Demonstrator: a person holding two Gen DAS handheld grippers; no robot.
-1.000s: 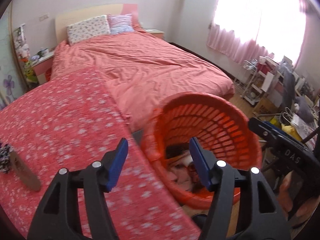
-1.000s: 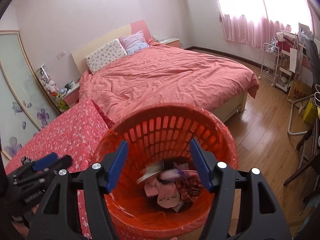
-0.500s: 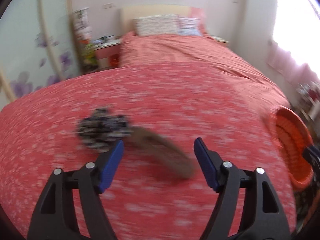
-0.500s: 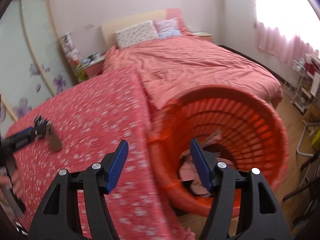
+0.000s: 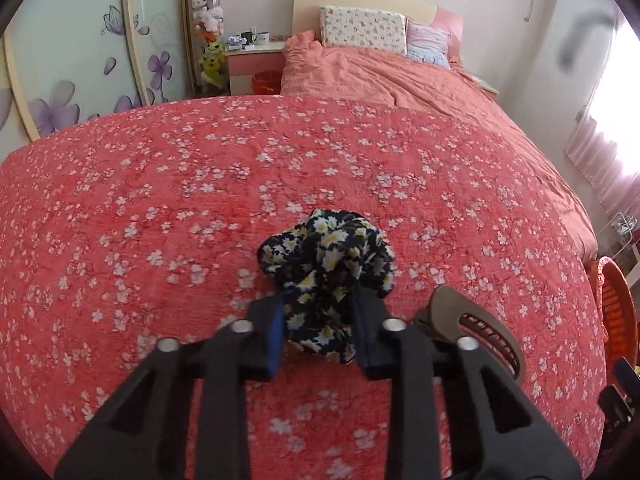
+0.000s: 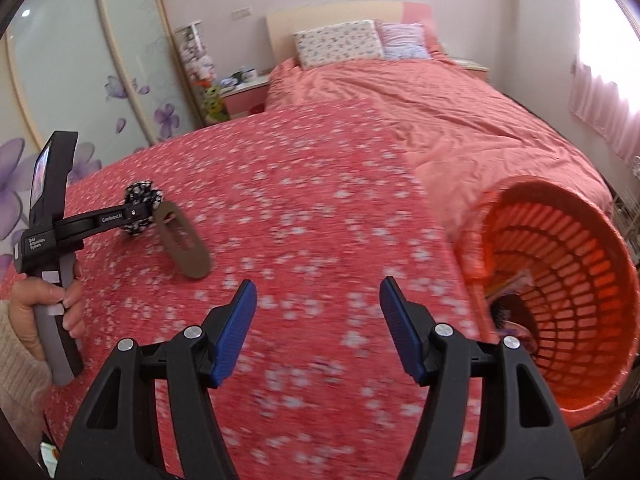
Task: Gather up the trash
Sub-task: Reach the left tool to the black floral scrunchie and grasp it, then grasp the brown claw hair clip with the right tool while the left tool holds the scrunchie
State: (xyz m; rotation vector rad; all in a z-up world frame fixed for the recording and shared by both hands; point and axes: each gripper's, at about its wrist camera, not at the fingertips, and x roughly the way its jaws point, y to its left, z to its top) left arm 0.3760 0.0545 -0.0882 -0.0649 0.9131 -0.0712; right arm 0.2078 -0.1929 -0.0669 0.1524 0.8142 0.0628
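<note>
A dark floral scrunchie (image 5: 326,252) lies on the red flowered cloth (image 5: 200,200), and a brown hair clip (image 5: 472,324) rests just right of it. My left gripper (image 5: 318,320) has its jaws closing, and the blue pads pinch the scrunchie's near part. In the right wrist view the same scrunchie (image 6: 140,196) and clip (image 6: 184,244) sit at the left, with the left gripper (image 6: 138,214) on the scrunchie. My right gripper (image 6: 318,312) hangs open over the cloth with nothing between its fingers. The orange basket (image 6: 560,280) stands to its right, with trash inside.
A person's hand (image 6: 44,300) grips the left tool's handle. Behind the cloth is a bed with a pink cover (image 5: 400,80) and pillows, a nightstand (image 5: 252,60) and a flowered wardrobe door (image 6: 80,60). The basket rim (image 5: 612,312) shows at the left view's right edge.
The left gripper swung away from the basket, across the cloth to the scrunchie, and its jaws closed around it. The right gripper swung left, so the basket now sits at its right.
</note>
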